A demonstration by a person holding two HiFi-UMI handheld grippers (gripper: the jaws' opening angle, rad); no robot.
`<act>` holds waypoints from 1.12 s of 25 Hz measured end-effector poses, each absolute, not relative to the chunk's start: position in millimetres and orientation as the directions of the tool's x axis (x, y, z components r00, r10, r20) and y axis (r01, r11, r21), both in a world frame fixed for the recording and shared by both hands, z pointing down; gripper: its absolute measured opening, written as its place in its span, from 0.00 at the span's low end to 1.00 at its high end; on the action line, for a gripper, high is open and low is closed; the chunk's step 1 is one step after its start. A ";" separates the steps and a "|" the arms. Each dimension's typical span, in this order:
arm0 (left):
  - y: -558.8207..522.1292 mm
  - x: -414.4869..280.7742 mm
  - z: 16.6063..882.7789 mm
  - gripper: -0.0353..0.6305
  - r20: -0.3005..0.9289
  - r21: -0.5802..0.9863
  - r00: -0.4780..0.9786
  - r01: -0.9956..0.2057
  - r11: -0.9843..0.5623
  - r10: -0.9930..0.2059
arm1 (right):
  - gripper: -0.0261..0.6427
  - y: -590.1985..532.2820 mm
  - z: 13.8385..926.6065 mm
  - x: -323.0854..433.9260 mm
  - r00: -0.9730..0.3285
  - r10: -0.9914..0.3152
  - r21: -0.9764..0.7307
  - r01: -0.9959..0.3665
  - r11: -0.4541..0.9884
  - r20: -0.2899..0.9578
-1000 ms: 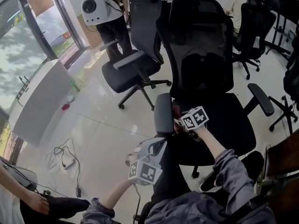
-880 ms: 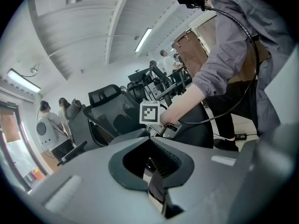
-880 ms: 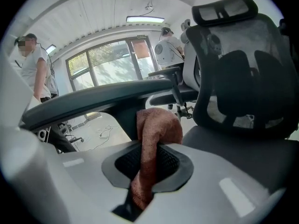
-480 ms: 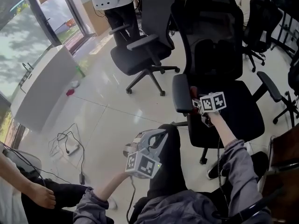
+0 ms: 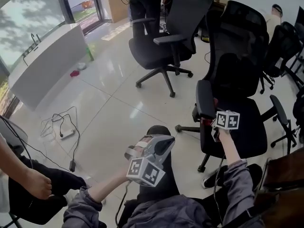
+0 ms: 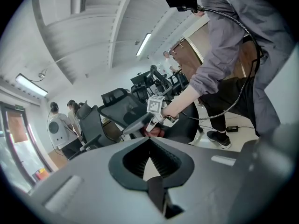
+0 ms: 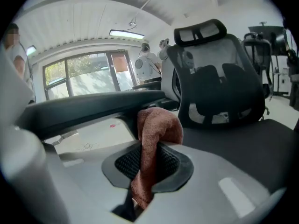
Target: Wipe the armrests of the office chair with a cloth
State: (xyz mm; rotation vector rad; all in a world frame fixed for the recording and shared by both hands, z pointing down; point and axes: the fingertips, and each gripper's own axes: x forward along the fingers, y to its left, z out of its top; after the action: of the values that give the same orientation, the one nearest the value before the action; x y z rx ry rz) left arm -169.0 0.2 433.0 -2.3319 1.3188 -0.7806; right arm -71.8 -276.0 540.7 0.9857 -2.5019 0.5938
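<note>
- Head view: the right gripper (image 5: 214,125) is holding a rust-red terry cloth (image 5: 205,121) against the front end of the black padded armrest (image 5: 205,98) nearest the person, on the inner edge facing the seat (image 5: 249,127).
- Over the last second the cloth has been sliding forward along this armrest, from mid-length to its front end, so this stroke is probably finishing.
- Right gripper view: the jaws are clamping tight on the cloth, which is bunching up above them and touching the armrest (image 7: 93,107).
- The left gripper (image 5: 161,141) is hanging idle above the person's knee, well apart from the black mesh office chair (image 5: 237,65); its jaws are closed together with nothing between them.
- The far armrest (image 5: 278,109), at the seat's opposite edge, is likely waiting for its wipe.
- Bare glossy white floor (image 5: 109,99) is lying open to the left; a second black chair (image 5: 164,46) is standing behind, and loose cables (image 5: 61,125) are trailing near the left edge.
</note>
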 end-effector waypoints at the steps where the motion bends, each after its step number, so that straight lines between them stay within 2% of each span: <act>1: 1.3 -174.9 437.4 0.08 0.293 -0.536 0.412 -0.677 -0.505 -0.863 | 0.11 -266.7 540.4 -69.4 -0.672 -0.555 -0.221 -0.712 0.666 0.491; 6: -16.9 -203.3 459.4 0.08 0.283 -0.493 0.411 -0.713 -0.499 -0.867 | 0.11 -217.9 530.7 -69.2 -0.638 -0.636 -0.156 -0.749 0.644 0.434; 14: -29.6 -220.6 460.6 0.08 0.239 -0.455 0.447 -0.732 -0.506 -0.862 | 0.11 -171.2 530.6 -125.5 -0.597 -0.715 -0.086 -0.786 0.612 0.365; 20: -35.6 -232.9 457.0 0.08 0.243 -0.462 0.499 -0.694 -0.552 -0.832 | 0.11 -202.8 533.8 -145.3 -0.550 -0.754 -0.149 -0.831 0.536 0.359; 23: -44.5 -231.4 450.8 0.08 0.247 -0.506 0.534 -0.641 -0.578 -0.808 | 0.11 -217.1 539.1 -155.0 -0.505 -0.783 -0.107 -0.857 0.504 0.364; 28: -73.9 -233.5 446.4 0.08 0.250 -0.553 0.556 -0.590 -0.588 -0.793 | 0.11 -240.2 540.2 -162.3 -0.405 -0.866 -0.038 -0.910 0.412 0.293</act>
State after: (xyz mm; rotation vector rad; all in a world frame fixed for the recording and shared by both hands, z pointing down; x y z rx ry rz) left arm -233.5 -73.9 446.4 -2.3855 1.1226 -0.6779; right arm -162.3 -240.2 540.2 1.5640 -2.4407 0.2824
